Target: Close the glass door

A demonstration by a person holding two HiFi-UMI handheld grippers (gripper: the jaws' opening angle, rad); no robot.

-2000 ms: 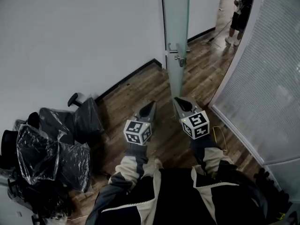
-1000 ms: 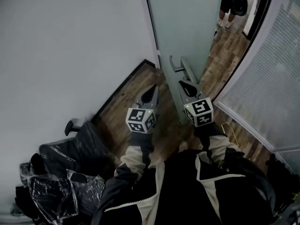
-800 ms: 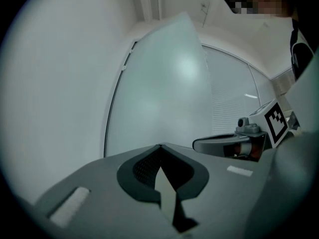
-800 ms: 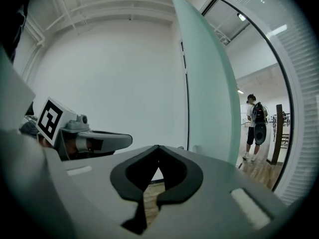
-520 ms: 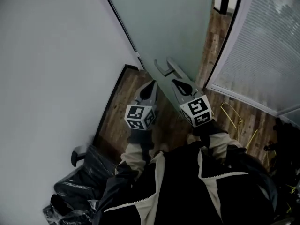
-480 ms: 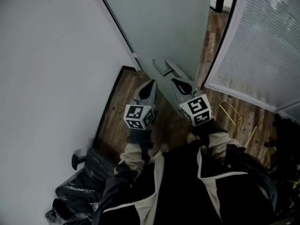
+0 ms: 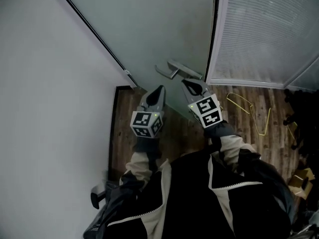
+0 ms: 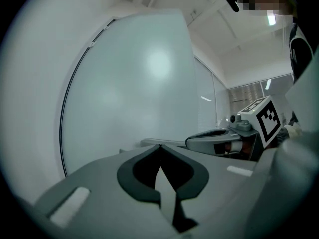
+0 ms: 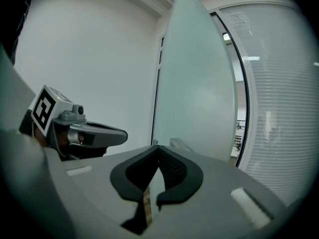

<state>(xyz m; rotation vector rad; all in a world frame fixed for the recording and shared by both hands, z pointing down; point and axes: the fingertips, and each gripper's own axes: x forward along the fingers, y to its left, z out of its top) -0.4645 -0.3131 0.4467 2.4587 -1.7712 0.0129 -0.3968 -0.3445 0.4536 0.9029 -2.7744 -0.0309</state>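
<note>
Glass door [image 7: 164, 29]: almost at its frame, narrow gap on handle [image 7: 174, 69] side | left gripper [image 7: 159, 89], right gripper [image 7: 187, 85]: jaws closed, empty, tips near pane, likely as blunt pushers.

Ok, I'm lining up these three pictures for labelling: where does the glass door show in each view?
Head view: the glass door fills the upper middle, with the white wall at its left.
Left gripper view: it fills the centre, above the jaws.
Right gripper view: it is a tall pane at centre, above the jaws.
Shared landmark: the slatted blind panel, right of the door in all three.
</note>
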